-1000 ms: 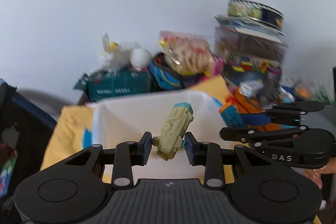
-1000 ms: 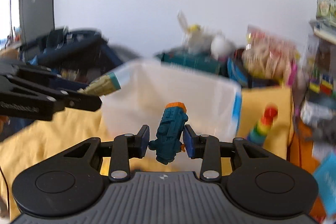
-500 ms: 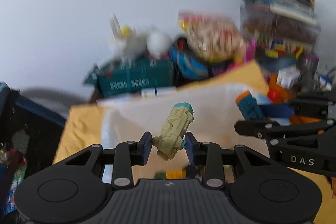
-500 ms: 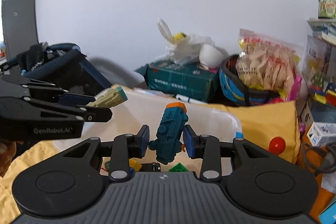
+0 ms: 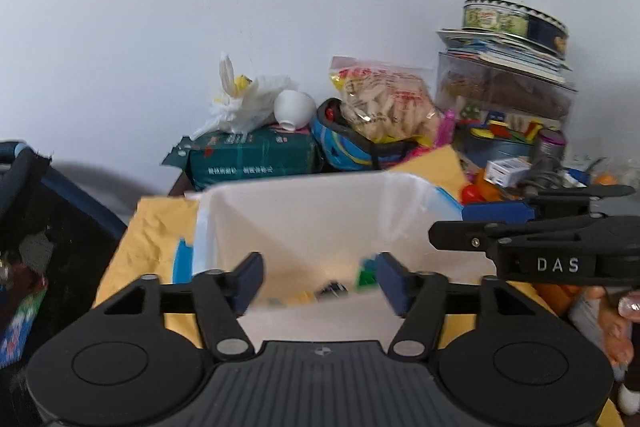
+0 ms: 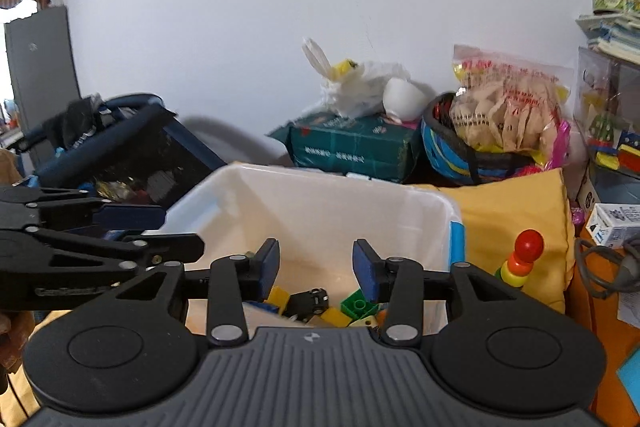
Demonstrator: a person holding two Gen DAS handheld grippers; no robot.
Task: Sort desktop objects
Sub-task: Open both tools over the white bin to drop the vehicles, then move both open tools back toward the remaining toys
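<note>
A white plastic bin [image 5: 296, 187] [image 6: 320, 175] stands right in front of both grippers. Small toys lie on its floor: a yellow block [image 6: 278, 297], a black toy car [image 6: 310, 301] and a green block [image 6: 358, 307]. My left gripper [image 5: 320, 279] hangs over the bin's near edge; its jaws are opening with nothing between them. Beside it my right gripper [image 6: 318, 269] is over the same bin, jaws opening and nothing between them too. Each gripper shows in the other's view: the right gripper [image 5: 464, 223] at the right, the left gripper [image 6: 168, 231] at the left.
The bin rests on a yellow cloth [image 6: 516, 203]. Behind it are a green package [image 6: 352, 151], a white bag [image 6: 360, 87], a blue helmet [image 6: 452, 151] holding a snack bag [image 6: 504, 107], and stacked boxes [image 5: 504, 95]. A ring-stacking toy [image 6: 522, 259] stands at the right, a dark stroller [image 6: 120, 147] at the left.
Both grippers have gone from shut to open. The beige toy has left the left jaws and the teal toy the right jaws; neither is seen between the pads now.
</note>
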